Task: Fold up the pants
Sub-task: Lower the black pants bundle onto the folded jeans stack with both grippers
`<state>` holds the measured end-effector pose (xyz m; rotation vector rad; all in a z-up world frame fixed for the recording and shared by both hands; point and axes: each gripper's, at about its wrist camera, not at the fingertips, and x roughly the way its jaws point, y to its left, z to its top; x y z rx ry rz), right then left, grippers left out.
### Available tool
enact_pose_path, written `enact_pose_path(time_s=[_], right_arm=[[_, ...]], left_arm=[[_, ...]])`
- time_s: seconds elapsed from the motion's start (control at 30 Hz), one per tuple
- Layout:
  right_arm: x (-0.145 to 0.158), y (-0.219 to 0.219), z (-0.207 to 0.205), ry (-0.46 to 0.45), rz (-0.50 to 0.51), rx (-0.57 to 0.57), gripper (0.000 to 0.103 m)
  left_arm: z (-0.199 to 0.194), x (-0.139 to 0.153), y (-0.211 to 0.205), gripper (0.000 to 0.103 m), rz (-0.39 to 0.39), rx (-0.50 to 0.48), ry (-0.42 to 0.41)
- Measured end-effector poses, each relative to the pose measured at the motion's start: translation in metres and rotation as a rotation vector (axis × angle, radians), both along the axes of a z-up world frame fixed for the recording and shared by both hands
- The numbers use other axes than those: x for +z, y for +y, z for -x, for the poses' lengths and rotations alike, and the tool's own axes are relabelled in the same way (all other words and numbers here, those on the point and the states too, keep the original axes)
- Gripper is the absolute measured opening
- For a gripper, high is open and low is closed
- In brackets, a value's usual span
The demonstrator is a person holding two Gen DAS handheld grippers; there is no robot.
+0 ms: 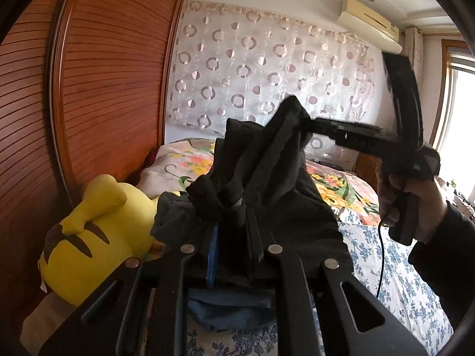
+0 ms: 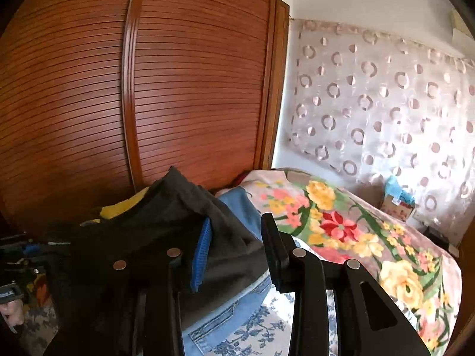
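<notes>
The black pants (image 1: 267, 178) hang bunched in the air above the bed. My left gripper (image 1: 234, 237) is shut on a fold of the pants, its blue pad showing beside the cloth. In the left wrist view my right gripper (image 1: 305, 124) reaches in from the right, its tip at the top edge of the pants. In the right wrist view the right gripper (image 2: 237, 255) stands open, fingers apart; the black pants (image 2: 166, 225) drape over its left finger with the blue pad, and the right finger (image 2: 274, 255) is bare.
A yellow plush toy (image 1: 98, 237) lies at the left by the brown slatted wardrobe (image 1: 104, 74). Blue jeans (image 2: 237, 305) lie on the blue-flowered sheet (image 1: 400, 281). A flowered quilt (image 2: 356, 237) covers the bed behind. A circle-patterned curtain (image 1: 267, 68) hangs at the back.
</notes>
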<state>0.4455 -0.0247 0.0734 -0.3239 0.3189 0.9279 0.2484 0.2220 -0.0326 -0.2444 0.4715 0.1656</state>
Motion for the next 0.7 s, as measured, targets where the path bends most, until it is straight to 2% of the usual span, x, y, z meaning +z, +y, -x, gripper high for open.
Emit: enact_pose_path(time_s=[0.17,0.23,0.3,0.33,0.47,0.57,0.63,0.7], right_arm=[[0.005,0.025,0.007,-0.004,-0.008,0.007,0.042],[0.005,0.041,0.007,-0.005,0.012,0.017,0.047],[0.007,0.052,0.008,0.004,0.032,0.025,0.051],[0.007,0.053,0.007,0.006,0.035,0.024,0.052],[0.008,0.04,0.003,0.044,0.029,0.05,0.052],[0.005,0.026,-0.006,0.068,0.052,0.056,0.051],[0.002,0.018,-0.013,0.092,0.06,0.056,0.042],[-0.005,0.012,-0.024,0.112,0.097,0.026,0.039]], left_arm=[[0.002,-0.001,-0.002,0.015,0.009,-0.01,0.005],[0.002,-0.001,-0.002,0.016,0.009,-0.018,0.01],[0.002,0.0,-0.003,0.018,0.011,-0.023,0.017],[0.003,0.001,-0.003,0.024,0.009,-0.024,0.019],[0.004,0.005,-0.004,0.046,-0.024,-0.02,0.009],[0.003,0.005,0.0,0.046,-0.053,0.015,0.015],[0.002,0.002,0.007,0.047,-0.054,0.04,0.026],[0.001,-0.002,0.013,0.047,-0.051,0.059,0.04]])
